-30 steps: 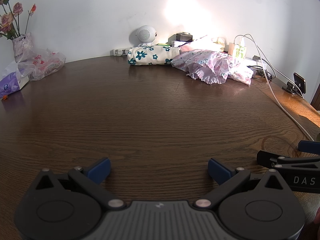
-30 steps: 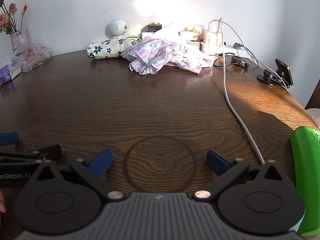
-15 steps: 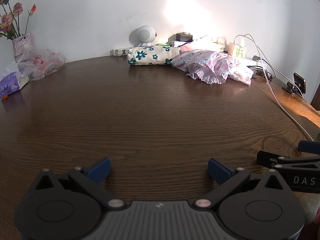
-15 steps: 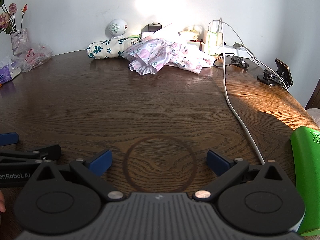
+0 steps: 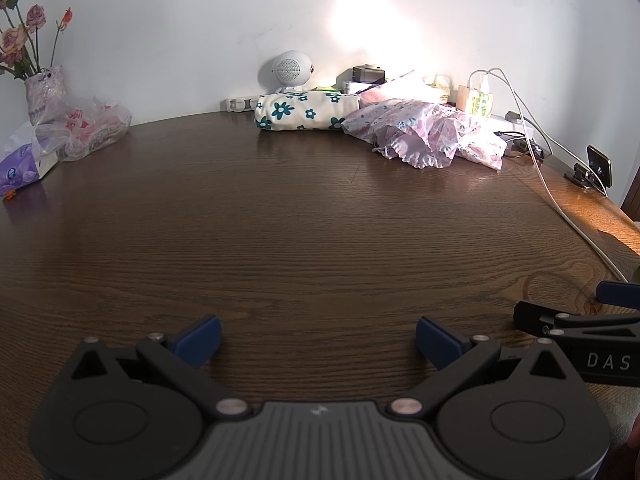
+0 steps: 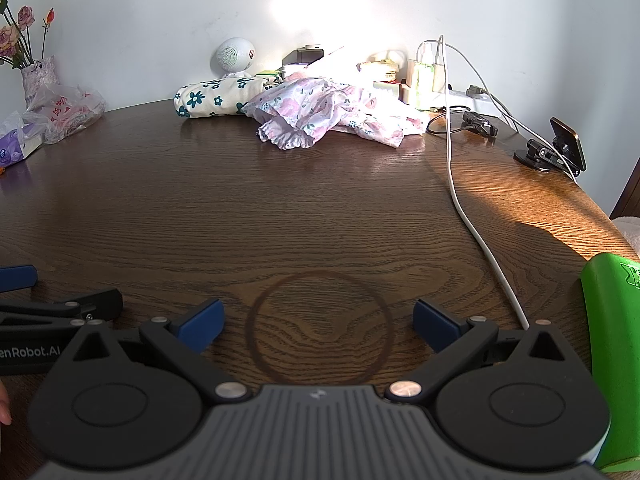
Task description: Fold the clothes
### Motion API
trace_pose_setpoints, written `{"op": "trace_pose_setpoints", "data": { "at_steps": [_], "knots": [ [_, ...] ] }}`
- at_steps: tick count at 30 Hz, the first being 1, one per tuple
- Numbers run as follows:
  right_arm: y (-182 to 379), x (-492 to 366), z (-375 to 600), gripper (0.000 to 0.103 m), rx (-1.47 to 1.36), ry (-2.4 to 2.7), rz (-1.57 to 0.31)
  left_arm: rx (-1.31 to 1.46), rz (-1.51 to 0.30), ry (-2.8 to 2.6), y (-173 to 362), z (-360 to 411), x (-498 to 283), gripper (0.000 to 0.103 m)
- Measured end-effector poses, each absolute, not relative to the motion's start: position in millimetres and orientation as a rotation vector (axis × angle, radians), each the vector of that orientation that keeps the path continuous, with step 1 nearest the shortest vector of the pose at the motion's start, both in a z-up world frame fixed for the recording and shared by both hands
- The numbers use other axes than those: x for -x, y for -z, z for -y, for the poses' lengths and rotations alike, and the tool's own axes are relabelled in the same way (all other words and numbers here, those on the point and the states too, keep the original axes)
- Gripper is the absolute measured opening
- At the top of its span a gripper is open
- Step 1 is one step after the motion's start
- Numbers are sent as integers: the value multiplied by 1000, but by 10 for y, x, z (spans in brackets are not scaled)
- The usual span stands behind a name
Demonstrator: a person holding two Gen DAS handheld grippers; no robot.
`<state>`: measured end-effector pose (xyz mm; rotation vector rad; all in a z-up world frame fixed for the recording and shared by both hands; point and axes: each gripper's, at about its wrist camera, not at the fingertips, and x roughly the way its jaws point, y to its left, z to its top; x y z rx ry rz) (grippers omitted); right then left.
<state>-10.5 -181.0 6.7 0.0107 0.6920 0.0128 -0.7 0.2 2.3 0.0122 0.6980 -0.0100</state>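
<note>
Pink floral garment crumpled at 12 o'clock on counter: soft, light; take frilled hem. Left gripper, right gripper jaws released, empty.

The right tool is cut by the left view's right edge, its lettering ending at "DAS". In the right view the left tool runs off the left edge, its print starting mid-word at "enRobot.AI". A green thing is clipped at the right edge; what it is cannot be told. A fingertip only just enters at the left edge. The floral cloth hides part of the clutter behind it, too small to name. The flowers are cut at the left edge.
</note>
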Motion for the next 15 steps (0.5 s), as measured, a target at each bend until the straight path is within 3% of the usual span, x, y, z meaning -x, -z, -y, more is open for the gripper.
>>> {"op": "trace_pose_setpoints", "data": {
  "at_steps": [15],
  "knots": [
    [-69,103,1807,102,-11,-12,-692,-12,-698,5,-20,7,-6,103]
  ]
}}
